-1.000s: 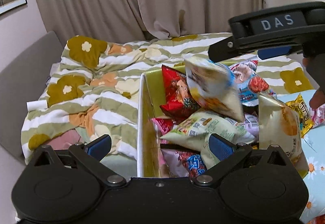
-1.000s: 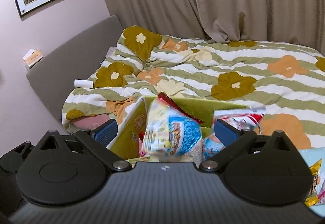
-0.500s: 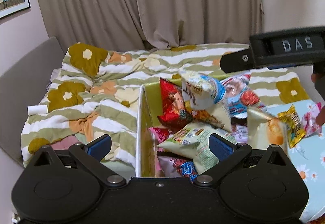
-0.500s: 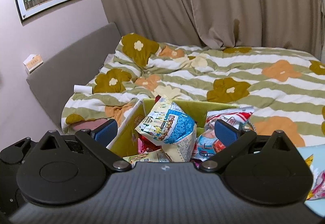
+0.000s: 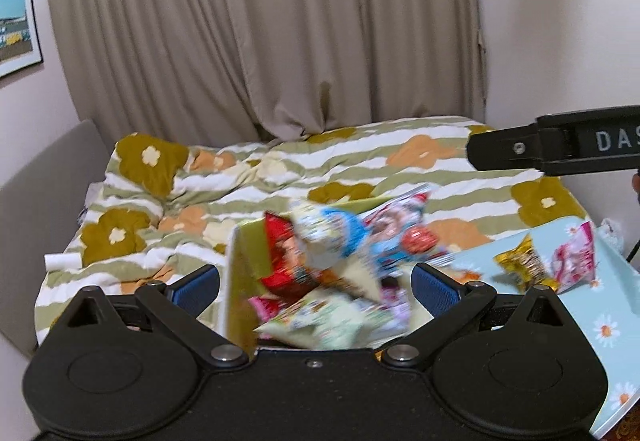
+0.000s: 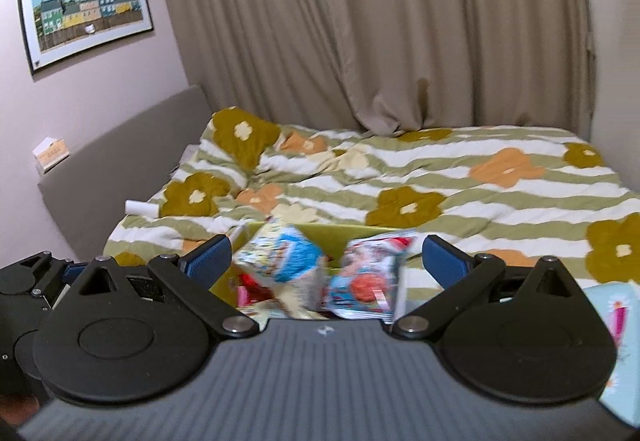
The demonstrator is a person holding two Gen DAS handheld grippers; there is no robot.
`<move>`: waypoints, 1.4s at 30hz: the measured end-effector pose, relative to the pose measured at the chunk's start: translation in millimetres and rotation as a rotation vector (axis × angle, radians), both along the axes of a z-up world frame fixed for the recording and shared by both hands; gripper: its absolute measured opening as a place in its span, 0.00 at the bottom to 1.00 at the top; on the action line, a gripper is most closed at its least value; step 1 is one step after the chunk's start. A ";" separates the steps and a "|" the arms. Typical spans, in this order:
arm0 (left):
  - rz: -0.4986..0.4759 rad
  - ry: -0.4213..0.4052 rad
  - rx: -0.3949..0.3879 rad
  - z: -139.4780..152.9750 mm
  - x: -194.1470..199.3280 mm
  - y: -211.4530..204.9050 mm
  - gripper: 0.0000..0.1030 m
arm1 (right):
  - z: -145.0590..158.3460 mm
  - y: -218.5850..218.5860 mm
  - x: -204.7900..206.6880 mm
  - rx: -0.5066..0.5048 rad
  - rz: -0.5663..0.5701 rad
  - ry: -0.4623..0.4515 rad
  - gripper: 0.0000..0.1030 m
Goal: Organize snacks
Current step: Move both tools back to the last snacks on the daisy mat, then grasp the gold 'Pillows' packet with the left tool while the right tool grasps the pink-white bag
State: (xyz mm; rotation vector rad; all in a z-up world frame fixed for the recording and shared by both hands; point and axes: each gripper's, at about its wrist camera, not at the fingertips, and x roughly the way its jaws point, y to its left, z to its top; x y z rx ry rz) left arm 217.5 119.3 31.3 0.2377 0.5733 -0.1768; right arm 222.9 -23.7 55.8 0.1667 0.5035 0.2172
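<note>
Yellow packet point(image 5: 524, 267) shows only from the left gripper point(image 5: 316, 283); both grippers' fingers spread, empty.

"DAS" on right hand-held gripper point(image 5: 560, 155).

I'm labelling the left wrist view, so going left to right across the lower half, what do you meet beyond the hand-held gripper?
White roll → green box wall → red snack bag → blue-and-white bag → gold packet → pink packet.
</note>
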 end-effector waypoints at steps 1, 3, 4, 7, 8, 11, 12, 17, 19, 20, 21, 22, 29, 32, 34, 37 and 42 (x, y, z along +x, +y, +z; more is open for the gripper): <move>-0.002 -0.005 -0.001 1.1 -1.5 -10.0 1.00 | 1.9 -9.3 -3.8 -0.003 -0.008 -0.007 1.00; -0.005 -0.008 -0.011 3.0 -3.5 -29.8 1.00 | 4.8 -31.8 -10.7 -0.016 -0.027 -0.017 1.00; -0.006 -0.006 -0.021 3.4 -3.7 -41.1 1.00 | 5.8 -42.5 -13.4 -0.023 -0.035 -0.018 1.00; -0.019 0.003 -0.053 3.4 -3.5 -75.8 1.00 | 5.9 -79.5 -18.4 -0.045 -0.060 -0.008 1.00; -0.026 0.007 -0.058 2.7 -2.6 -88.9 1.00 | 4.8 -92.7 -19.4 -0.049 -0.069 -0.002 1.00; -0.034 0.022 -0.065 -1.9 0.7 -122.9 1.00 | -1.2 -134.1 -18.9 -0.050 -0.093 0.026 1.00; -0.035 0.032 -0.069 -4.9 3.0 -134.1 1.00 | -3.9 -146.0 -18.9 -0.049 -0.103 0.035 1.00; -0.036 0.099 -0.091 -24.7 15.6 -184.0 1.00 | -22.0 -209.2 -13.3 -0.055 -0.153 0.093 1.00; -0.033 0.130 -0.098 -36.4 23.0 -201.8 1.00 | -32.3 -229.9 -9.1 -0.057 -0.172 0.118 1.00; -0.029 0.146 -0.103 -43.1 27.5 -210.0 1.00 | -38.3 -239.8 -6.3 -0.052 -0.178 0.136 1.00; -0.025 0.161 -0.107 -49.0 31.4 -216.8 1.00 | -43.6 -248.3 -4.0 -0.043 -0.182 0.152 1.00; -0.021 0.176 -0.110 -56.0 36.3 -223.1 1.00 | -50.0 -256.4 -0.9 -0.034 -0.187 0.171 1.00; 0.028 0.294 -0.144 -114.9 74.4 -249.2 1.00 | -110.8 -297.6 27.1 0.003 -0.230 0.311 1.00; 0.051 0.360 -0.158 -140.7 89.4 -254.2 0.99 | -138.1 -305.5 37.9 0.014 -0.238 0.366 1.00; 0.063 0.396 -0.157 -155.9 96.8 -258.3 0.94 | -155.5 -306.3 44.8 0.030 -0.234 0.406 1.00; 0.068 0.430 -0.157 -172.1 103.5 -262.7 0.92 | -179.4 -305.3 53.1 0.035 -0.226 0.451 1.00; 0.059 0.448 -0.132 -190.1 108.8 -274.9 0.83 | -203.9 -301.6 64.5 0.023 -0.213 0.492 1.00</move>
